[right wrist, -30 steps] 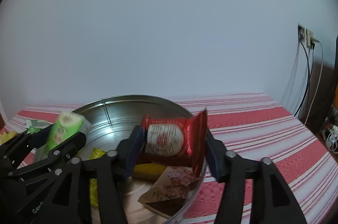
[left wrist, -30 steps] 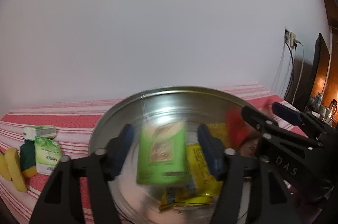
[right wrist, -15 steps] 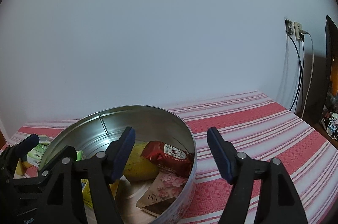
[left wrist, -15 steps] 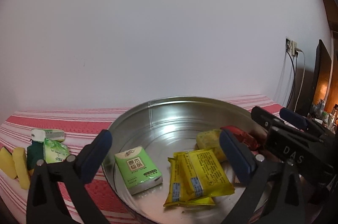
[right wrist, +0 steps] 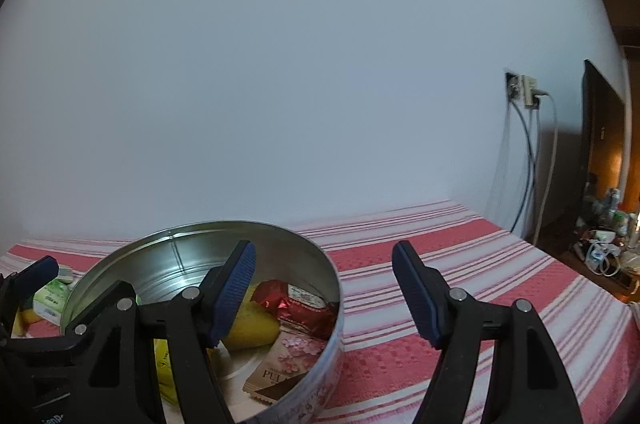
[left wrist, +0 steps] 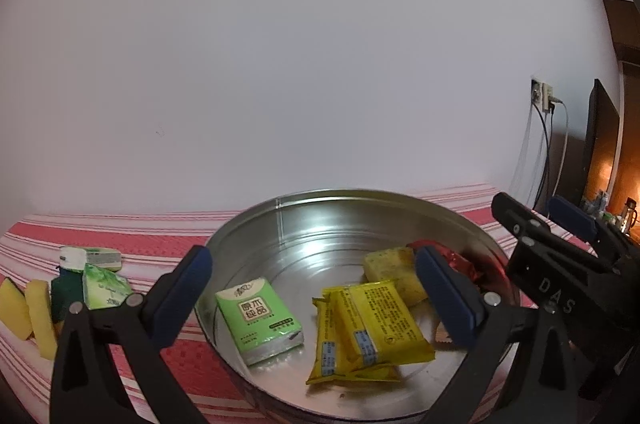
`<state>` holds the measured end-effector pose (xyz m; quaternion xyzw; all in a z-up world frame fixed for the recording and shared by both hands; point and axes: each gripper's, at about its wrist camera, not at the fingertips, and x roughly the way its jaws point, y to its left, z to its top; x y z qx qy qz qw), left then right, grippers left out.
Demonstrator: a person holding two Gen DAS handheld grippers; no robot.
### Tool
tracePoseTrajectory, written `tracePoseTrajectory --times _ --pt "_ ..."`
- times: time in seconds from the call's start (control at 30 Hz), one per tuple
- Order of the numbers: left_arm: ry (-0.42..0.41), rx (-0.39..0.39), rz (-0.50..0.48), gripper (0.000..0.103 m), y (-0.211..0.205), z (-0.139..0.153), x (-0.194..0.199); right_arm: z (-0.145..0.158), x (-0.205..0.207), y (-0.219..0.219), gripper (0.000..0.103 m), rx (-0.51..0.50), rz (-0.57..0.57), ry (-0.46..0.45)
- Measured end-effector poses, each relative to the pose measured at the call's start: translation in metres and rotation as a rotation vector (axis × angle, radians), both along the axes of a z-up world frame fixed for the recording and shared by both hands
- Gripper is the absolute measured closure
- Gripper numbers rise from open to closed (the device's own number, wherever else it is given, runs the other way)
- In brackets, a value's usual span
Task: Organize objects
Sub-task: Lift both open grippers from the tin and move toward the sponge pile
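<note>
Two empty claws spread wide, left claw (left wrist: pixel 310 298) over tin (left wrist: pixel 320 208), right claw (right wrist: pixel 324 288) at its rim

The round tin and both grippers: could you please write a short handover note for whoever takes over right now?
Left gripper: jaws wide open, empty, over the round tin.
Right gripper: jaws wide open, empty, at the tin's right rim.
In the tin: green tissue pack, yellow packets, yellow sponge, red snack packet, pink floral packet.
Left to do: on the striped cloth left of the tin lie two yellow sponges, a green pouch, a dark green item and a white-capped tube.
</note>
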<state>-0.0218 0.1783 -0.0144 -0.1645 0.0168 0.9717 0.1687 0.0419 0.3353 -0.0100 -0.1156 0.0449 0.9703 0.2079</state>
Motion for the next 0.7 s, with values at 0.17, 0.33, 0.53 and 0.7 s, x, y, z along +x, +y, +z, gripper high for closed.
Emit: tracePoseTrajectory --times 0.17,0.33,0.53,0.7 --pt "-0.003 -0.018 0.016 0.000 -0.001 0.001 0.004 0.001 0.005 -0.003 0.030 -0.003 -0.012 -0.008" --pt "-0.010 0.006 0.046 0.000 -0.013 0.001 0.007 0.002 0.009 -0.008 0.025 0.006 -0.010 -0.012" --pt "0.010 -0.005 0.086 0.000 -0.040 0.002 0.013 0.001 0.009 -0.010 0.015 -0.006 0.027 -0.025" --pt "0.020 -0.027 0.153 0.000 -0.079 0.004 0.014 0.001 0.009 -0.028 0.015 0.037 0.043 -0.031"
